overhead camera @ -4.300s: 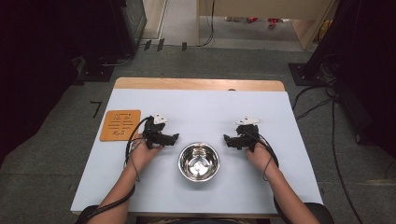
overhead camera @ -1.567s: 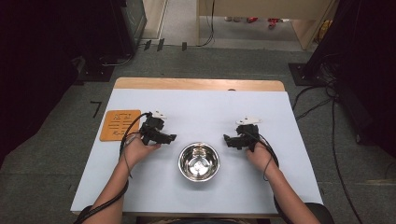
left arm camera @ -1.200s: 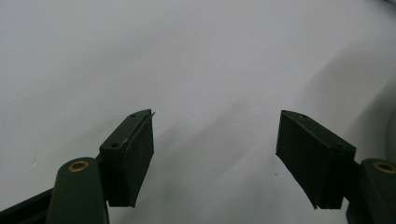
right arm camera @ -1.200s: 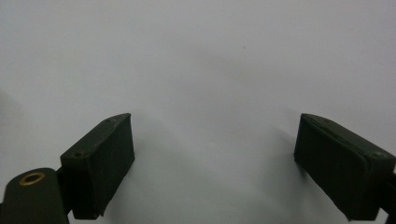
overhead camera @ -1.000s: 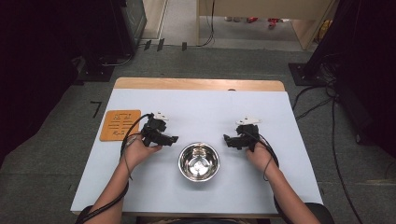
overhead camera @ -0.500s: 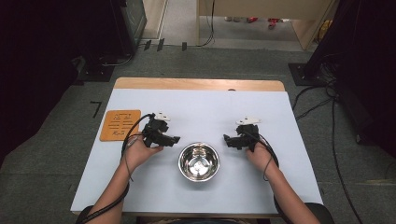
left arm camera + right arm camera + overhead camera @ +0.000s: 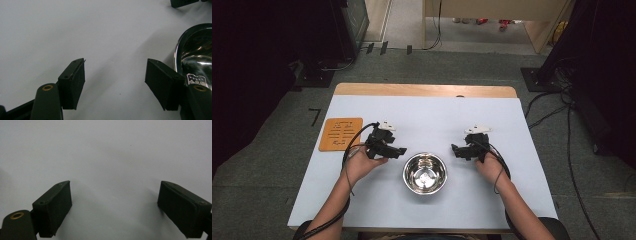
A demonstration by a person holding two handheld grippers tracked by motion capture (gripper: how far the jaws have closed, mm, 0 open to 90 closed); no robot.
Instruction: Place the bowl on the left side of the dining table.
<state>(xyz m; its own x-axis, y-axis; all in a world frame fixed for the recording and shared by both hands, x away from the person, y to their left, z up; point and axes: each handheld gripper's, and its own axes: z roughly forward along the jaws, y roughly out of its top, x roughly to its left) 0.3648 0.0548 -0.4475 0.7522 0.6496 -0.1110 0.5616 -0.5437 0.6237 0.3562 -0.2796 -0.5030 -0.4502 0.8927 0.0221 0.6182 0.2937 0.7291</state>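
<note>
A shiny steel bowl (image 7: 424, 172) stands empty near the front middle of the pale table (image 7: 427, 115). My left gripper (image 7: 401, 151) lies just left of the bowl, pointing right. In the left gripper view its jaws (image 7: 115, 85) are open and have just been closing a little, with only bare table between them. The bowl's rim (image 7: 197, 57) shows beside the right-hand jaw. My right gripper (image 7: 454, 150) sits to the right of the bowl, pointing left. Its jaws (image 7: 115, 205) stand wide open over bare table.
An orange square mat (image 7: 340, 133) lies flat at the table's left edge. A wooden strip (image 7: 424, 90) runs along the far edge. Cables trail on the floor at the right, beyond the table.
The left gripper has edged slightly to the right, toward the bowl. The right gripper and the bowl have stayed where they were.
</note>
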